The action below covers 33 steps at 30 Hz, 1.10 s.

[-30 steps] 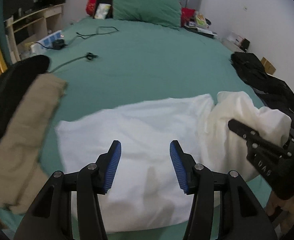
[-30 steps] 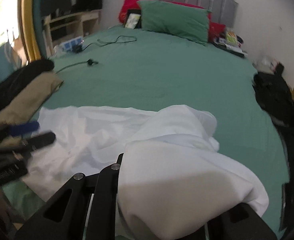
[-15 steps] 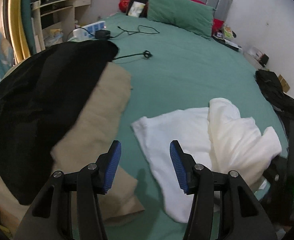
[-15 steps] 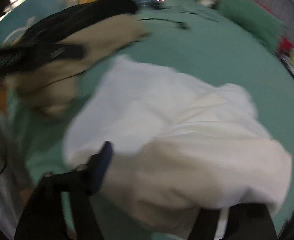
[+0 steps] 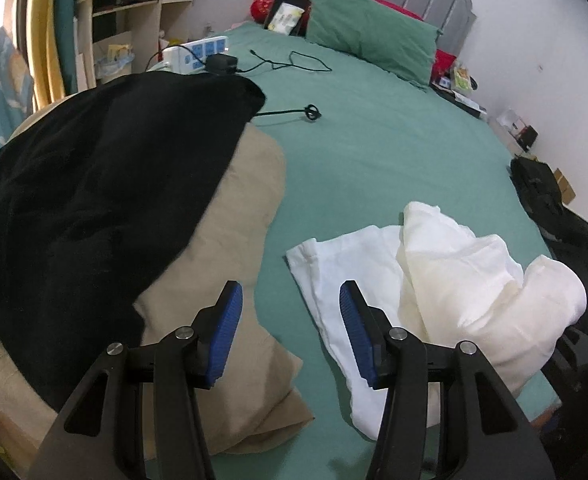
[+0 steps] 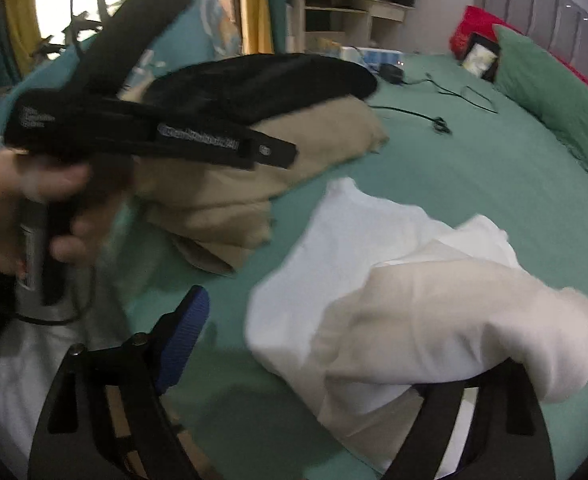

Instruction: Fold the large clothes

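Note:
A white garment [image 5: 421,276] lies bunched near the front edge of the green bed [image 5: 373,152]; it also shows in the right wrist view [image 6: 373,280]. My left gripper [image 5: 288,332] is open and empty, above the sheet between the white garment and a beige garment [image 5: 230,248]. My right gripper [image 6: 317,356] is open; its left blue pad [image 6: 182,332] is bare, and the white garment drapes over its right finger, hiding the pad. A black garment [image 5: 94,200] lies on the beige one.
A green pillow [image 5: 369,40] and red pillows lie at the headboard. A power strip [image 5: 196,50], charger and cables [image 5: 294,60] lie on the bed's far left. A dark bag [image 5: 553,208] sits at the right edge. Shelves stand at the far left.
My left gripper has swung left from over the white garment toward the beige and black pile. My right gripper has opened and turned left; the white garment has gone from spread to bunched.

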Available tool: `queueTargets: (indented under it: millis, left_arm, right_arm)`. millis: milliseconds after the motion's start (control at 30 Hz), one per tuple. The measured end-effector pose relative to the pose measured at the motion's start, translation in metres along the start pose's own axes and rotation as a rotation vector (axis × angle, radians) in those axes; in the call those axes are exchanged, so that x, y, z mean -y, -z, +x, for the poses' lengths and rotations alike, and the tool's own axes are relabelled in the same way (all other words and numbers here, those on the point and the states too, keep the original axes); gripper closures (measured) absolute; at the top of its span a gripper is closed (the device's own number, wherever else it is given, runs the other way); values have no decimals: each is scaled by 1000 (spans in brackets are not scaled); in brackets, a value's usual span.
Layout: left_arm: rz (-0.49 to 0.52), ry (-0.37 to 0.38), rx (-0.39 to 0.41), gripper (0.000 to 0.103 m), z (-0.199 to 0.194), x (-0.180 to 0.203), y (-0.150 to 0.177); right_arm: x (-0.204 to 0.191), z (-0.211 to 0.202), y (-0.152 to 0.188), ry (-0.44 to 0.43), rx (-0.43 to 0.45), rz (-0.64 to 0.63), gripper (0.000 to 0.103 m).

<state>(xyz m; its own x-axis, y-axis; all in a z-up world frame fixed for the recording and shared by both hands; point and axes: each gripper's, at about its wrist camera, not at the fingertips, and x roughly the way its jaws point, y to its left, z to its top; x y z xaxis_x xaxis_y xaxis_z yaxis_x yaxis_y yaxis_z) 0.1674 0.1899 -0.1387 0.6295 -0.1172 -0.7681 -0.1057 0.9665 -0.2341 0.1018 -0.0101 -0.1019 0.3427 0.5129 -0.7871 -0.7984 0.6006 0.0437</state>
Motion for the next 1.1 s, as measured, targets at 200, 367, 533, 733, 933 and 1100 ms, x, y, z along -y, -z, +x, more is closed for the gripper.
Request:
queueTargets:
  millis: [200,367,533,733,933,1100]
  left_arm:
    - [-6,12,1,49,-5,9,-4]
    - [104,91,-11,49,-8,62,-10]
    - [238,151,-29,49,-10,130,-17]
    - [424,223,-114,45,4,208,-6]
    - [621,147,-277,43,49,242,26]
    - [684,90,-316,57,69,235,40]
  right_arm:
    - [-11,46,24,14,-202,-51,12]
    - [-8,3,46,19,-71,24,13]
    - [16,-43,72,77,0,114,13]
    - [71,-74,115,147,64,278,13]
    - [138,-88,167,206,132,565,13]
    - [169,-98,190,203,179,746,13]
